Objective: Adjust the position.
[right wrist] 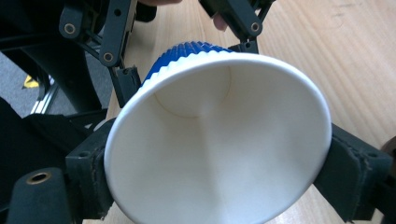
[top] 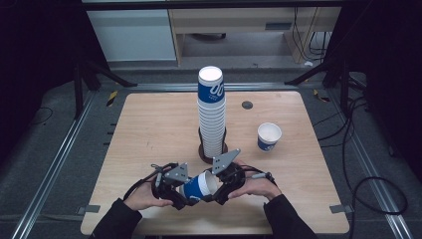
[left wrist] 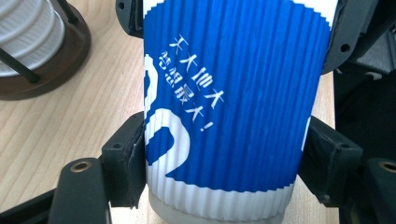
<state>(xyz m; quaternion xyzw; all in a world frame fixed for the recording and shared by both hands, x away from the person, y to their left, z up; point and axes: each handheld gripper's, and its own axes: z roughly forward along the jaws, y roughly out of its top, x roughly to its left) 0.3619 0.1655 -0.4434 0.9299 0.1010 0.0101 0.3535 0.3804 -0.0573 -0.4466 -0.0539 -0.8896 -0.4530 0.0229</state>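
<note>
Cup (top: pixel 199 185), a ribbed blue-and-white paper one, lay on its side above the near table edge between both tools, likely for a hand-over. The left gripper (top: pixel 185 198) clamped its base end; the right gripper (top: pixel 215 195) had its jaws around the rim, just opened, pads at the rim, grip uncertain. Beyond stood the tall stack of matching cups (top: pixel 211 114) in a dark round holder (top: pixel 213 152), a lone upright cup (top: pixel 268 136) to its right. The pale wooden table (top: pixel 149 129) sat on grey floor (top: pixel 50 149) amid black framing.

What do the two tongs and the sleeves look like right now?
Both tongs, left and right, are black linkage frames with blocky black pads. Each carries a grey three-cornered plate on top and trails a black cable. The sleeves are dark.
</note>
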